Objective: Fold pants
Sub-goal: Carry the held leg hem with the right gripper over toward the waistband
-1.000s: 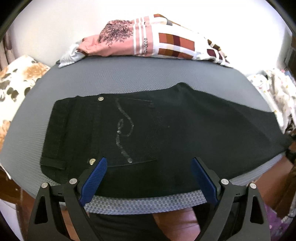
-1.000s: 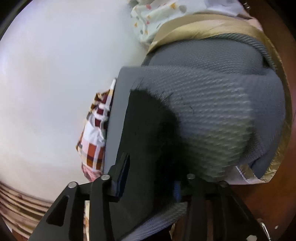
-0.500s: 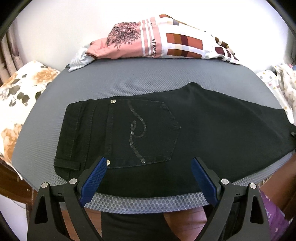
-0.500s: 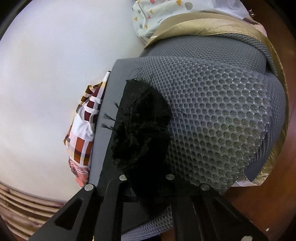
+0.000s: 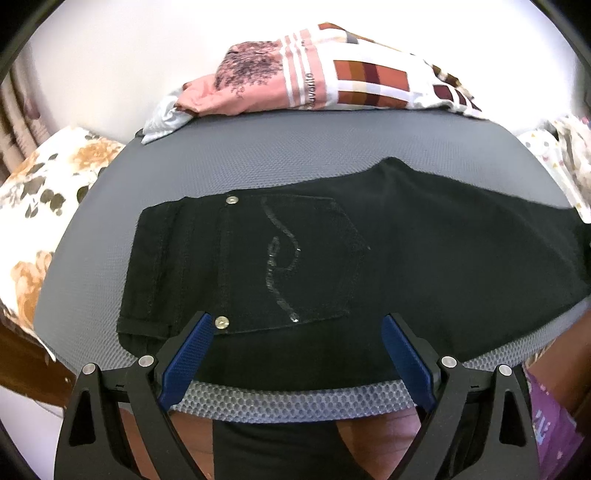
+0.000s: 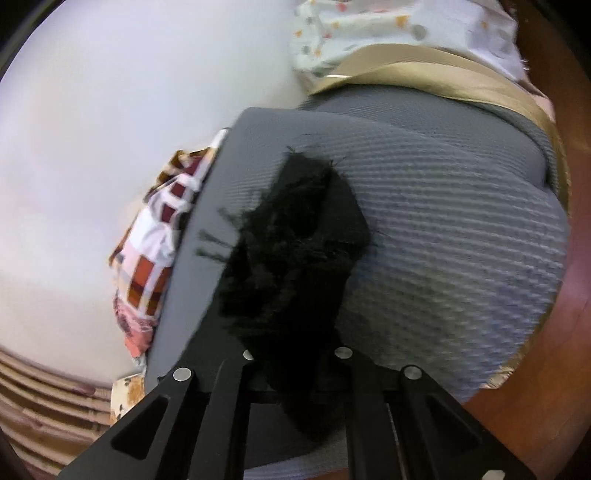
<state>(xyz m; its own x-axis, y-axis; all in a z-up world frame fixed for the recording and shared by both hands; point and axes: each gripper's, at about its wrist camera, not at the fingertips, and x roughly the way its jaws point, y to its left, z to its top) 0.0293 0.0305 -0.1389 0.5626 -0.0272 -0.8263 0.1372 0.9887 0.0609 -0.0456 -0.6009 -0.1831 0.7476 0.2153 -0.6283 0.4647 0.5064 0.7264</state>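
Fingers (image 5: 188, 354) of the left gripper (image 5: 297, 354) stand spread wide, their blue ribbed pads facing each other with nothing between them. Both fingertips hover over the near edge of the black pants (image 5: 406, 266); whether the pads touch the fabric cannot be told from the left wrist view.

Right gripper (image 6: 295, 365): the jaws have just been closing and are now clamped together on the frayed hem (image 6: 291, 236) of one pant leg. The dark fabric bunches up out of the closed jaws, with loose threads sticking out to the left. The right wrist view is blurred, so the pads themselves are hidden behind the cloth.

Position of the work item:
- The pants lie flat across the grey mesh pad (image 5: 295, 147), waistband to the left and legs running off to the right in the left wrist view.
- A back pocket (image 5: 288, 258) with a curled sequin design faces up, with a metal rivet at each of its two left corners.
- The gripped hem end rests at the rounded end of the pad.

Surroundings:
- A folded pink and checked cloth (image 5: 317, 81) lies on the far edge of the pad, well apart from the pants.
- A floral cushion (image 5: 40, 192) sits just beside the pad on the left.
- A white dotted fabric (image 6: 406, 26) lies beyond the pad's end in the right wrist view.
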